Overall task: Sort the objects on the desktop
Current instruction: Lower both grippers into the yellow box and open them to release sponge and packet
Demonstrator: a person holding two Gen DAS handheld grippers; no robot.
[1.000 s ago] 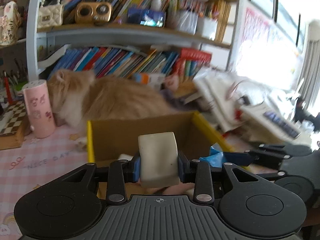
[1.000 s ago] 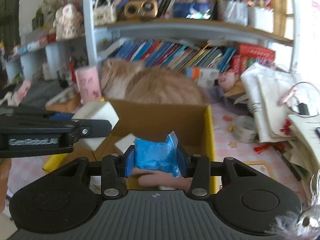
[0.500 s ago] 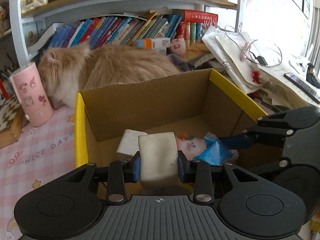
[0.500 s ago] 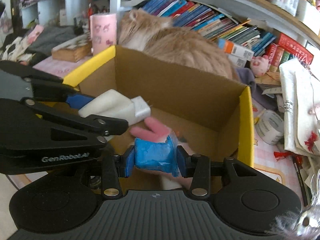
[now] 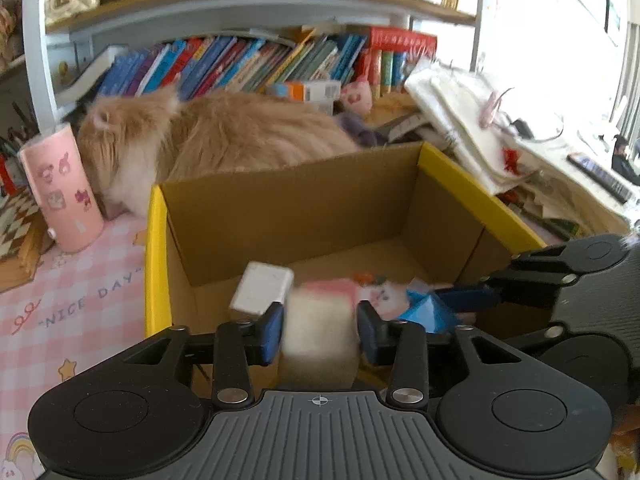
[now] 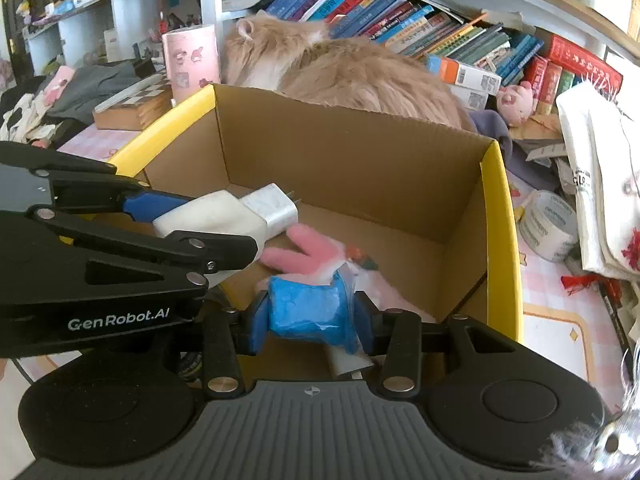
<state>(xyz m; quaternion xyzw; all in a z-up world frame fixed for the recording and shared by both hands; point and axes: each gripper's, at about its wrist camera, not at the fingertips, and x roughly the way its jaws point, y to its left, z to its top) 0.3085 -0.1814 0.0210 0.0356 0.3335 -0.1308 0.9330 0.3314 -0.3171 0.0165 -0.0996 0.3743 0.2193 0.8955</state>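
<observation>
The left gripper (image 5: 319, 326) sits at the lower centre of its frame. Its blue pads stand slightly apart from a blurred cream-white soft block (image 5: 319, 332), so it looks open. The right gripper (image 6: 310, 314) is closed on a crumpled blue plastic packet (image 6: 312, 311). Both are above the open brown cardboard box with yellow edges (image 6: 496, 216). On the floor of the box lie a white charger plug (image 6: 272, 210) and a pink plush toy (image 6: 304, 250). Behind the box, in the upper centre, a fluffy orange cat (image 6: 344, 72) lies before the bookshelf.
</observation>
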